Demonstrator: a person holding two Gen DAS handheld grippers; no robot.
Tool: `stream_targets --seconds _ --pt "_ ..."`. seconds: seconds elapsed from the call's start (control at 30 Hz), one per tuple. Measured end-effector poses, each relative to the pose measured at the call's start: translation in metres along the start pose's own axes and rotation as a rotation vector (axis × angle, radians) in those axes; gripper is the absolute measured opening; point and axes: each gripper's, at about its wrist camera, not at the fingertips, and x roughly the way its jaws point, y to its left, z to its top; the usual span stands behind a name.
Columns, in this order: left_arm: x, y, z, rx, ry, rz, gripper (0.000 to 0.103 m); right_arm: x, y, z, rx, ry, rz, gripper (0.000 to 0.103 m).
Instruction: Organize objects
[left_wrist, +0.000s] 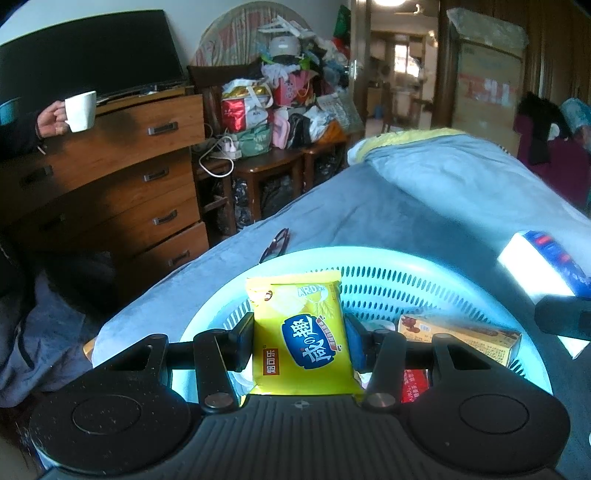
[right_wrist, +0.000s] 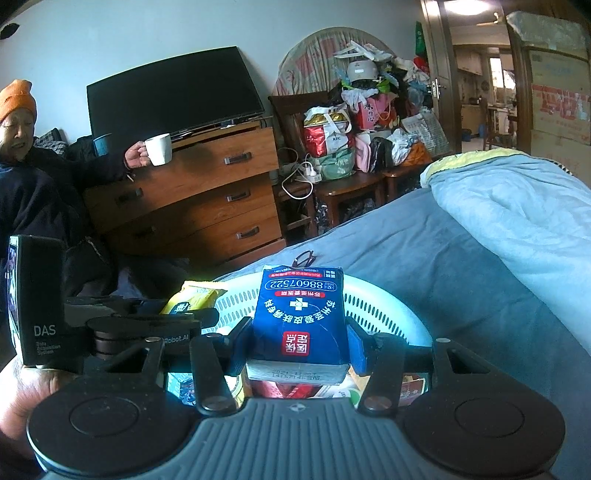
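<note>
We hold 2 grippers above a pale blue slotted basket (left_wrist: 369, 280) that rests on a bed with a blue blanket (left_wrist: 424, 199).

Furthest left, away from the bed, a seated person holds a white mug (left_wrist: 80, 111) in front of a wooden chest of drawers (left_wrist: 147, 177); none of that is part of the job.

Next comes our left gripper (left_wrist: 300, 338), clenched on the 2 sides of a yellow snack packet (left_wrist: 301, 332), which stands upright between the fingers over the near left part of the basket. In our judgement, lowering it close to the basket floor before we let go will keep the light packet from tipping against the rim.

Just right of it, an orange box (left_wrist: 461, 338) and something red (left_wrist: 413, 384) already lie inside the basket, so we should choose a bare patch.

Furthest right, our right gripper (right_wrist: 299, 341) grasps a blue carton (right_wrist: 299, 317) with white print, held upright over the middle of the basket. It looks stiffer and heavier than the packet, so we would lay it flat beside the items below rather than drop it on them.

A pair of glasses (right_wrist: 303, 257) lies on the blanket just beyond the far rim, still outside the basket.

The 2 grippers sit near each other, so releasing 1 at a time seems wise.
</note>
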Motion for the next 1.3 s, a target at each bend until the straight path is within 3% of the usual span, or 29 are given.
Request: stream_targets --seconds 0.13,0.17,0.2,0.23,0.3,0.43,0.5,0.6,0.7,0.83,0.9,0.97,1.03,1.23,1.3 --pt "0.003 -0.001 -0.001 0.003 0.005 0.006 0.050 0.007 0.001 -0.001 0.004 0.006 0.000 0.058" --pt "0.004 -0.002 -0.001 0.005 0.008 0.006 0.050 0.007 0.001 -0.003 -0.002 0.003 -0.006 0.071" --pt "0.005 -0.004 -0.001 0.009 0.015 0.008 0.053 0.008 0.002 -0.003 -0.010 0.000 -0.019 0.090" --pt "0.006 -0.006 -0.002 0.016 0.020 0.010 0.056 0.007 0.003 -0.004 -0.020 -0.010 -0.042 0.096" --pt "0.007 -0.009 -0.003 0.020 0.029 0.015 0.069 0.000 0.002 -0.006 -0.033 -0.036 -0.075 0.098" --pt "-0.005 -0.025 -0.004 0.037 -0.002 0.005 0.070 -0.028 -0.016 -0.013 0.019 -0.101 -0.102 0.098" --pt "-0.020 -0.042 -0.004 0.069 -0.039 -0.013 0.081 -0.057 -0.029 -0.025 0.039 -0.150 -0.112 0.098" --pt "-0.058 -0.080 -0.011 0.140 -0.149 -0.037 0.103 -0.114 -0.050 -0.063 0.057 -0.238 -0.203 0.103" --pt "-0.099 -0.126 -0.033 0.194 -0.223 -0.157 0.103 -0.167 -0.081 -0.124 0.107 -0.247 -0.325 0.103" --pt "-0.123 -0.196 -0.084 0.253 -0.125 -0.383 0.103 -0.220 -0.133 -0.225 0.221 -0.134 -0.530 0.103" --pt "-0.115 -0.231 -0.120 0.305 -0.043 -0.437 0.103 -0.239 -0.159 -0.275 0.294 -0.058 -0.614 0.103" --pt "-0.093 -0.260 -0.155 0.352 0.067 -0.450 0.103 -0.250 -0.180 -0.318 0.361 0.019 -0.664 0.103" --pt "-0.070 -0.282 -0.188 0.401 0.150 -0.416 0.100 -0.255 -0.195 -0.350 0.412 0.071 -0.696 0.103" --pt "-0.031 -0.310 -0.243 0.465 0.233 -0.349 0.103 -0.243 -0.211 -0.394 0.436 0.139 -0.742 0.103" --pt "-0.031 -0.311 -0.248 0.466 0.197 -0.345 0.103 -0.239 -0.212 -0.393 0.432 0.136 -0.756 0.103"
